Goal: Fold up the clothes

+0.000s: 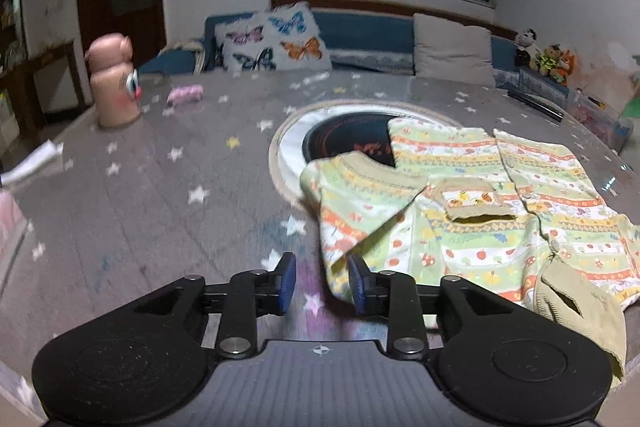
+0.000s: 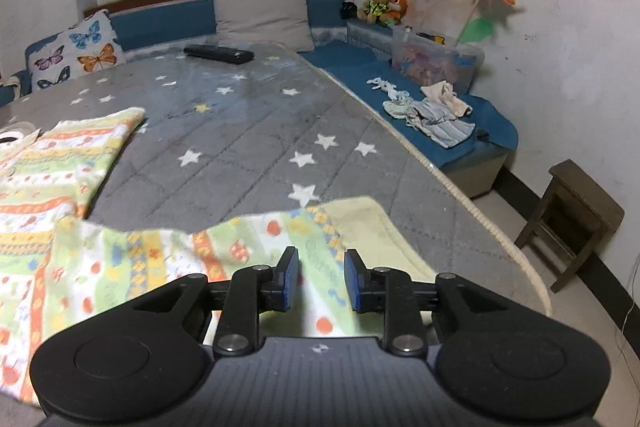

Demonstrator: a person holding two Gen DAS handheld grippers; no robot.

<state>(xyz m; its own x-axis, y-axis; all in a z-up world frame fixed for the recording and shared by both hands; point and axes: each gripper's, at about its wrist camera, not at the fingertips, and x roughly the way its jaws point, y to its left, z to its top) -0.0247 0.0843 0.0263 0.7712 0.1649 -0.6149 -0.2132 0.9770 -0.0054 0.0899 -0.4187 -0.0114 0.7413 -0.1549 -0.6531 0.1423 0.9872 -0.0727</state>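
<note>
A small child's garment (image 1: 472,219) with green, yellow and orange stripes and beige cuffs lies partly folded on the grey star-patterned table cover (image 1: 160,195). My left gripper (image 1: 322,283) is open, low over the cover, with the garment's left sleeve edge just beside its right finger. In the right wrist view the same garment (image 2: 140,259) spreads across the lower left. My right gripper (image 2: 322,279) is open, its blue pads hovering over the garment's near right part, holding nothing.
A pink pig-shaped bottle (image 1: 114,83) and a small pink item (image 1: 185,94) stand at the far left. A round induction cooker (image 1: 344,139) sits under the garment's far edge. A black remote (image 2: 218,54) lies far on the table. A bench with laundry (image 2: 432,115) and a wooden stool (image 2: 576,223) are at the right.
</note>
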